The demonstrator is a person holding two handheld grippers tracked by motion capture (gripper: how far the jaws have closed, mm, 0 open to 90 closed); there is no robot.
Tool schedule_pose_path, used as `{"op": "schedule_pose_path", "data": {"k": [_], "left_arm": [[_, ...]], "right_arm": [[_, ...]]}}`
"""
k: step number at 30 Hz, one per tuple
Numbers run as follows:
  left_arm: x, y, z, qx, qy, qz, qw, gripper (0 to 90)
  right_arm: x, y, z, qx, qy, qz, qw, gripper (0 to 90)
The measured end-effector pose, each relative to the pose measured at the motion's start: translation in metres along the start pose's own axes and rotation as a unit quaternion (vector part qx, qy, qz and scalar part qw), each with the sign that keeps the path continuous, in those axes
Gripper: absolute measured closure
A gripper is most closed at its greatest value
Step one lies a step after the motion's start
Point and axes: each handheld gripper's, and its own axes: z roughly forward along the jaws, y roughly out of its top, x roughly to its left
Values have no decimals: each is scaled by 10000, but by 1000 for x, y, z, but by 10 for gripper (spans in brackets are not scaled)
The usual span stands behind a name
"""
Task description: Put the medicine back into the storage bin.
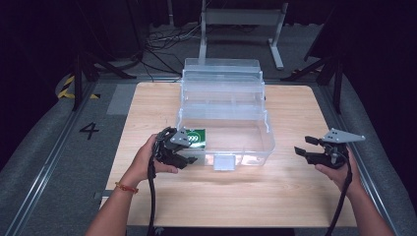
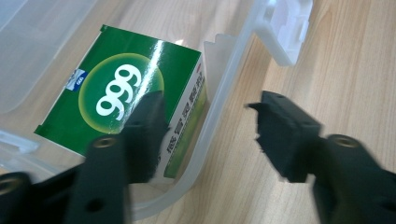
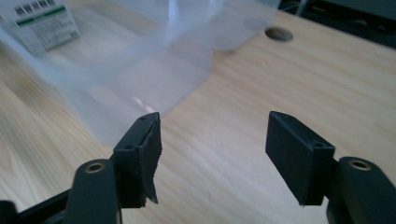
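Inside, green box (image 2: 121, 100) lay flat in front-left corner of clear plastic bin (image 1: 265, 142), mid-desk; lid printed "999" in white on pale green circle, small Chinese print on side unreadable. Left claw (image 2: 205, 135) spread, straddling bin's front wall, one jaw over box, nothing pinched. Right claw (image 3: 212, 156) spread, empty, above bare desk (image 1: 295, 103) near right edge.

Green box (image 2: 122, 100) near corner masked by a left gripper (image 2: 208, 135) jaw, small print illegible, clear container (image 2: 205, 158) cropped by frame edges, blurred in right gripper view.
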Motion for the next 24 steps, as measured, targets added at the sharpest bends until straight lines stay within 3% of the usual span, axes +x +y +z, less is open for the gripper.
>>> {"op": "schedule_pose_path", "data": {"k": [2, 4, 8, 9, 10, 15, 20, 21, 24], "left_arm": [[1, 0, 1, 67, -16, 30, 10000, 530], [2, 0, 2, 174, 56, 22, 9998, 563], [5, -2, 6, 181, -26, -46, 9998, 633], [5, -2, 7, 177, -77, -62, 9998, 640], [6, -2, 8, 191, -103, 16, 9998, 668], [9, -1, 12, 64, -369, 90, 9993, 744], [10, 0, 14, 71, -384, 201, 9990, 775], [10, -1, 14, 54, -415, 148, 9990, 779], [12, 0, 14, 95, -442, 292, 9986, 784]], "right_arm": [[7, 22, 8, -66, 109, -298, 9995, 406], [11, 29, 11, -86, 189, -372, 9991, 417], [28, 59, 28, -142, 393, -760, 9962, 436], [30, 64, 31, -129, 354, -828, 9959, 435], [32, 71, 34, -141, 367, -875, 9954, 436], [29, 100, 45, -186, 467, -856, 9951, 436], [28, 120, 54, -213, 477, -958, 9940, 434], [28, 129, 60, -189, 523, -983, 9936, 435], [28, 141, 69, -151, 534, -1043, 9930, 437]]}}
